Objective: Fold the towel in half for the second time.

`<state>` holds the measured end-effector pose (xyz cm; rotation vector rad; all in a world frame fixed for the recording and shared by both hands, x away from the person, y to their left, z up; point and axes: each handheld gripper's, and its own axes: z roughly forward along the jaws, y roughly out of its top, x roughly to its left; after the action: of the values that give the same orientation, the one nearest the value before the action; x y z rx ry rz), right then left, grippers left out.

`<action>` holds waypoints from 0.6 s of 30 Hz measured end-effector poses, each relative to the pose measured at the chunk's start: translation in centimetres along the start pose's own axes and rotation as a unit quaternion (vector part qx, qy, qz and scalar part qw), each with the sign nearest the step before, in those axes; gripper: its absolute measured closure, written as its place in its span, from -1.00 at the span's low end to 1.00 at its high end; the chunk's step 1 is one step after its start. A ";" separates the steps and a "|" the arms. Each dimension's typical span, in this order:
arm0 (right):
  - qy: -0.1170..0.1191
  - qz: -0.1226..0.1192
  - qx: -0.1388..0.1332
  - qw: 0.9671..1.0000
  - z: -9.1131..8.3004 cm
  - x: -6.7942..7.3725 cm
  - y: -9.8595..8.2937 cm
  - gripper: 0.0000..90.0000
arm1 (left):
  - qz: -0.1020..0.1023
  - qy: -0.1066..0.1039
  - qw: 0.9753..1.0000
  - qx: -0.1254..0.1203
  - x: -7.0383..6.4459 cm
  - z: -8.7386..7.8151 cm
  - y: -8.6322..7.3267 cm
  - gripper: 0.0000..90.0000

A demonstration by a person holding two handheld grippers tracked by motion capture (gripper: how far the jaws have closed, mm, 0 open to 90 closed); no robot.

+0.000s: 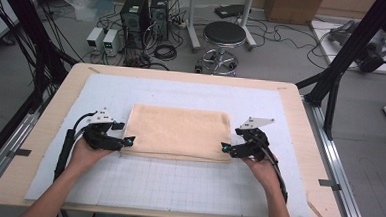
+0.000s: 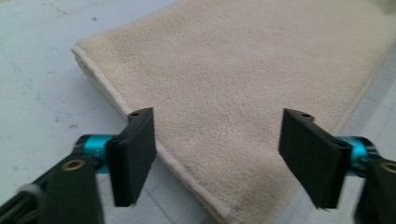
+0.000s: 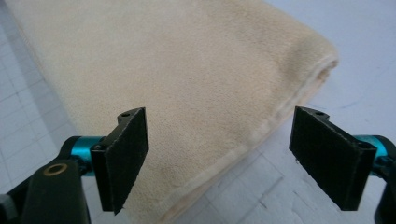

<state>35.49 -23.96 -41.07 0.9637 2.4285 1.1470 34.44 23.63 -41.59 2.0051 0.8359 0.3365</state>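
A folded beige towel (image 1: pixel 179 133) lies flat in the middle of the white grid mat (image 1: pixel 177 188). My left gripper (image 1: pixel 128 141) sits at the towel's near left corner, open, its jaws spread wide over the towel's edge (image 2: pixel 205 116). At the near right corner my right gripper (image 1: pixel 224 147) is open too, and the towel's folded corner (image 3: pixel 196 93) lies between and beyond its jaws. Neither gripper has closed on the cloth. In the left gripper view the gripper (image 2: pixel 219 156) frames the towel's hem; in the right gripper view the gripper (image 3: pixel 219 161) does the same.
The mat covers a wooden table (image 1: pixel 50 111) with bare margins on all sides. Beyond the far edge stand a round stool (image 1: pixel 223 37), computer towers (image 1: pixel 145 16) and cables on the floor. Black frame posts (image 1: pixel 349 46) rise at both sides.
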 end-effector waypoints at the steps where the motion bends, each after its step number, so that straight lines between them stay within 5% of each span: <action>1: -0.003 0.001 0.000 1.000 -0.2 0.1 0.0 -0.62 | 0.003 0.000 1.000 -0.002 -0.1 -0.1 0.0 -0.51; 18: -0.020 0.012 -0.022 0.999 -2.4 0.7 -1.7 -0.72 | 0.000 0.015 1.000 -0.004 -0.5 -2.9 -1.4 -0.70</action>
<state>33.01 -25.67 -40.80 0.9941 2.3574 1.1725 31.90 25.64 -41.13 1.9974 0.8524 0.3710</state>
